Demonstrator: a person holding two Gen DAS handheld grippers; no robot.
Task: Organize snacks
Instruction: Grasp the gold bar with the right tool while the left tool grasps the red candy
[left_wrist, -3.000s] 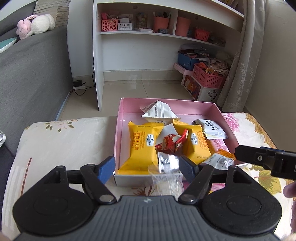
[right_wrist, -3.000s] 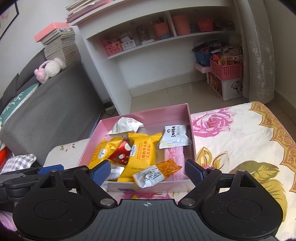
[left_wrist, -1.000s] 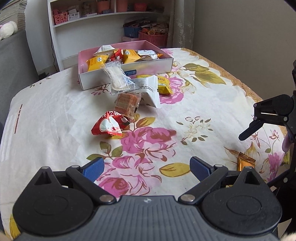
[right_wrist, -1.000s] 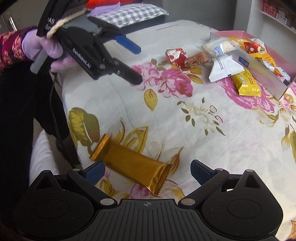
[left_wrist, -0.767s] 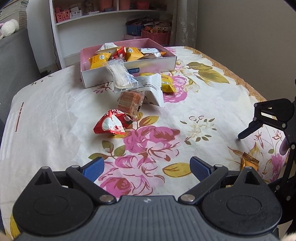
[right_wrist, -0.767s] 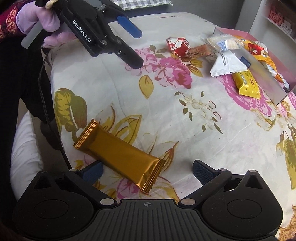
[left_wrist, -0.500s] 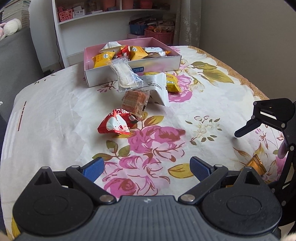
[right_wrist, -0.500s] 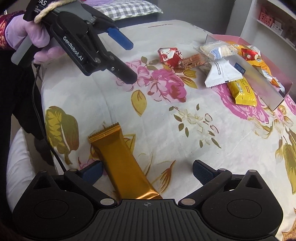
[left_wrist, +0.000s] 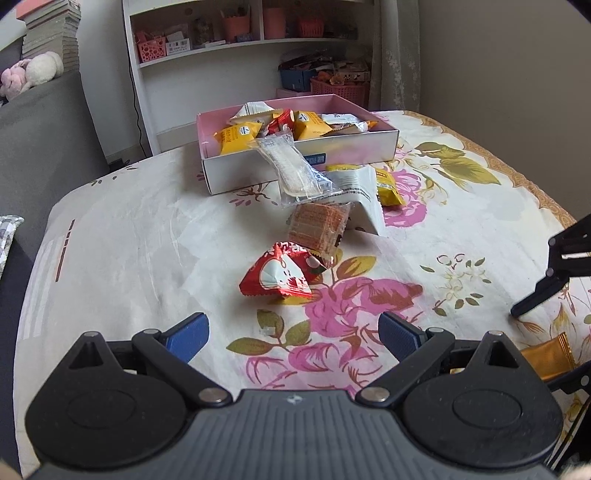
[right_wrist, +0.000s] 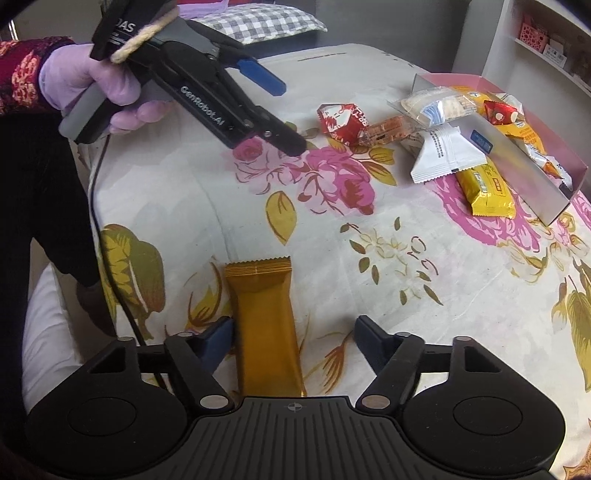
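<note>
A gold snack bar (right_wrist: 264, 325) lies lengthwise on the flowered cloth between the jaws of my right gripper (right_wrist: 292, 323). The jaws are closing; the left pad touches the bar and the right pad stands apart from it. My left gripper (left_wrist: 291, 325) hovers open and empty over the cloth, just short of a red packet (left_wrist: 280, 275). Behind that packet lie an orange cracker pack (left_wrist: 317, 225), a white packet (left_wrist: 364, 199) and a yellow packet (left_wrist: 388, 184). A clear packet (left_wrist: 291, 170) leans on the wall of the pink box (left_wrist: 229, 177), which holds several snacks.
A gloved hand (right_wrist: 110, 88) with a patterned sleeve holds the left gripper (right_wrist: 286, 114), its cable hanging by the table's near edge. A grey sofa (left_wrist: 44, 140) stands on the left and a white shelf unit (left_wrist: 236, 48) behind the table.
The gold bar has swung from crosswise to lengthwise between the right jaws, which have narrowed. The left gripper has moved closer to the red packet.
</note>
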